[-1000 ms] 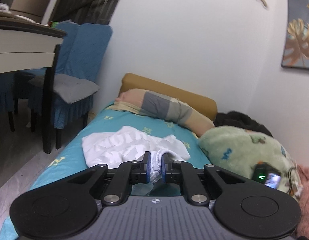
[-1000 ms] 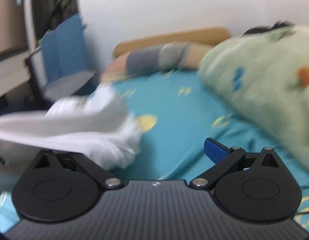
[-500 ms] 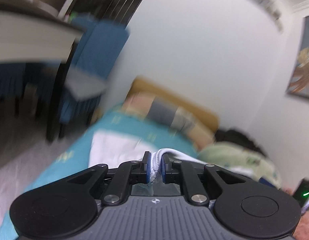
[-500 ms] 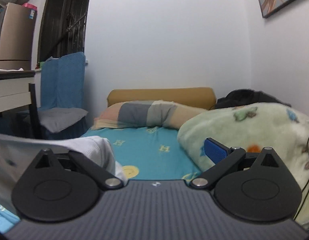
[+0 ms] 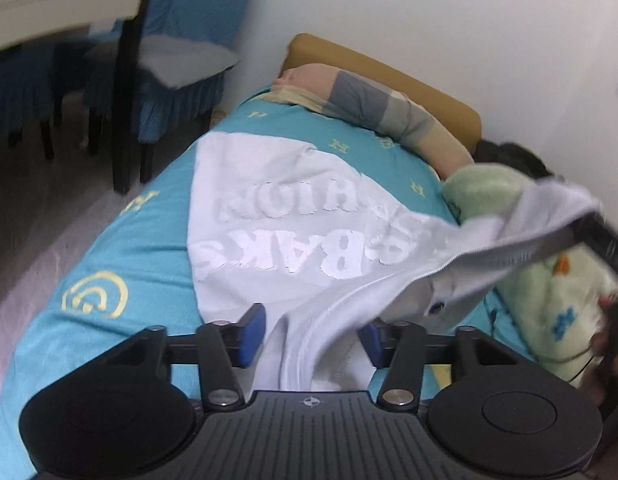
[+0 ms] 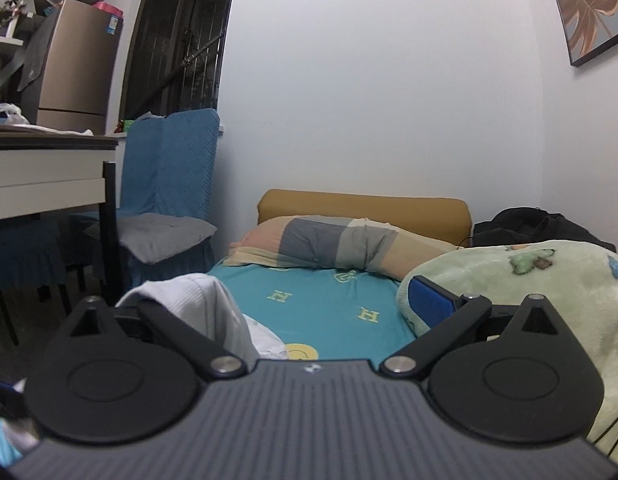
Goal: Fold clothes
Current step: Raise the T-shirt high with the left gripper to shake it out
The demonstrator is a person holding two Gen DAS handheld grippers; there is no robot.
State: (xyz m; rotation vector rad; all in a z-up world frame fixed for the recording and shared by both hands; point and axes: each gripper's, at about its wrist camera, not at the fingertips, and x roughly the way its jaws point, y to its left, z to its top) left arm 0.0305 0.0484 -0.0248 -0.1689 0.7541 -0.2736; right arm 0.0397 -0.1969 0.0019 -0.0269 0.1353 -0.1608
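A white garment [image 5: 277, 232] with raised white lettering lies spread on the teal bed sheet [image 5: 89, 276]. My left gripper [image 5: 311, 334] is open, its blue pads apart with a ribbed edge of the garment lying loose between them. One corner of the garment [image 5: 549, 216] is lifted to the right, at the right gripper's black body. My right gripper [image 6: 321, 304] is open; white fabric [image 6: 201, 300] drapes over its left finger, which is hidden, and the blue right pad [image 6: 429, 300] shows bare.
A striped pillow [image 6: 341, 248] and tan headboard [image 6: 365, 208] lie at the bed's far end. A green fleece blanket [image 6: 541, 280] is heaped on the right. A blue-covered chair [image 6: 165, 208] and a white desk [image 6: 45, 184] stand left of the bed.
My left gripper has opened and let go of the ribbed edge it pinched. The garment now lies spread out flat on the bed, lettering up. My right gripper stays open.
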